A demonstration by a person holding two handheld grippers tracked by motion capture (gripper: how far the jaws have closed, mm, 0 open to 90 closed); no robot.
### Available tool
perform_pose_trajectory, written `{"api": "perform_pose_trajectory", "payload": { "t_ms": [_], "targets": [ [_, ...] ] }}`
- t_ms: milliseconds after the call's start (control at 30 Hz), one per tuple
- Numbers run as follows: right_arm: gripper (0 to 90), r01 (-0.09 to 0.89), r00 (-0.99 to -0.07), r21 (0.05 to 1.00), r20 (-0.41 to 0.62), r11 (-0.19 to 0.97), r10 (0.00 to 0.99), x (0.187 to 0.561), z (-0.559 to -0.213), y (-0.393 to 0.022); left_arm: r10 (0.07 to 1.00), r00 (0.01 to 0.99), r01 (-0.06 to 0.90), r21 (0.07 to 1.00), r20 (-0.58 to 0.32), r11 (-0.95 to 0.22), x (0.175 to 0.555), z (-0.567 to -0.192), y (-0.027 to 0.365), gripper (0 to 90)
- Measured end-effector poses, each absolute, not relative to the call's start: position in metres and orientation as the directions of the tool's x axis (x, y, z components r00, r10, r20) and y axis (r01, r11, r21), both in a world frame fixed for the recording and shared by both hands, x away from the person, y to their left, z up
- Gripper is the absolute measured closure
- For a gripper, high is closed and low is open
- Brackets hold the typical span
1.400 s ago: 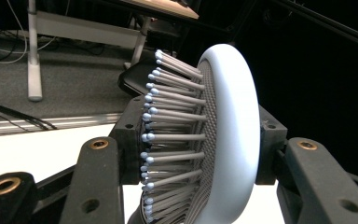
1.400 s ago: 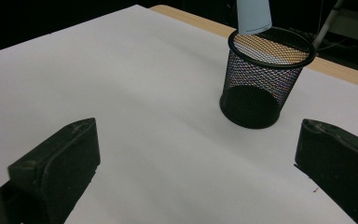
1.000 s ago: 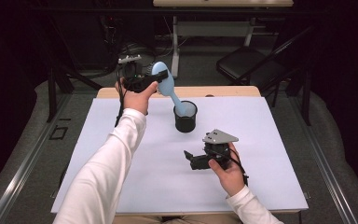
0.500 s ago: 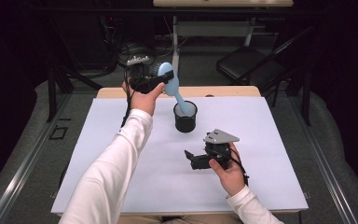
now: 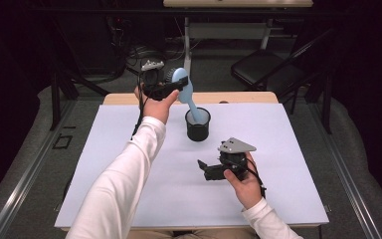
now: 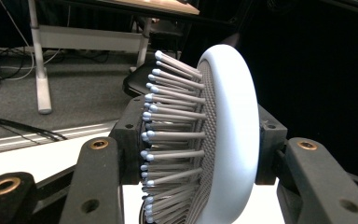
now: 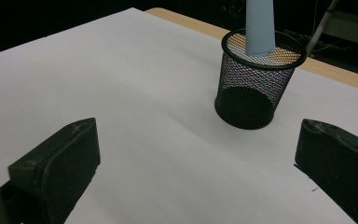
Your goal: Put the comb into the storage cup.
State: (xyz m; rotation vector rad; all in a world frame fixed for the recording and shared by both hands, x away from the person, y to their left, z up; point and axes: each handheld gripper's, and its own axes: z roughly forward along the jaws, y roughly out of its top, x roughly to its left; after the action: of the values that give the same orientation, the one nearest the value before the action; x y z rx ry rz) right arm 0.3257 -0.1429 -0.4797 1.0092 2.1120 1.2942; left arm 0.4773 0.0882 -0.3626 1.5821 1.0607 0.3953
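Observation:
A light blue hairbrush [image 5: 185, 92] hangs head-up over a black mesh cup [image 5: 198, 124], its handle tip [image 7: 260, 28] dipping inside the cup's rim. My left gripper [image 5: 178, 85] is shut on the brush head; in the left gripper view the brush head's white back [image 6: 228, 140] and grey bristles sit pinched between the jaws. My right gripper [image 5: 205, 168] rests low over the white table sheet [image 5: 129, 149] in front of the cup, open, with nothing between its fingers [image 7: 58, 163].
The mesh cup [image 7: 254, 79] stands near the table's far middle. A wooden table edge [image 5: 238, 97] runs behind the sheet. A dark chair [image 5: 273, 69] and a desk frame stand on the floor beyond.
My left gripper has carried the brush rightward and down, so its handle now enters the cup. The right gripper has stayed where it was.

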Motion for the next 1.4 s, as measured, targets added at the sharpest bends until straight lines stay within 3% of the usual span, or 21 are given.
{"api": "perform_pose_trajectory", "payload": {
  "t_ms": [1400],
  "targets": [
    [0.0, 0.351, -0.597, 0.896, -0.008, 0.271, 0.802, 0.327, -0.482, -0.152, 0.791, 0.578, 0.397, 0.916, -0.203, -0.055, 0.487, -0.379, 0.065, 50.5]
  ]
}}
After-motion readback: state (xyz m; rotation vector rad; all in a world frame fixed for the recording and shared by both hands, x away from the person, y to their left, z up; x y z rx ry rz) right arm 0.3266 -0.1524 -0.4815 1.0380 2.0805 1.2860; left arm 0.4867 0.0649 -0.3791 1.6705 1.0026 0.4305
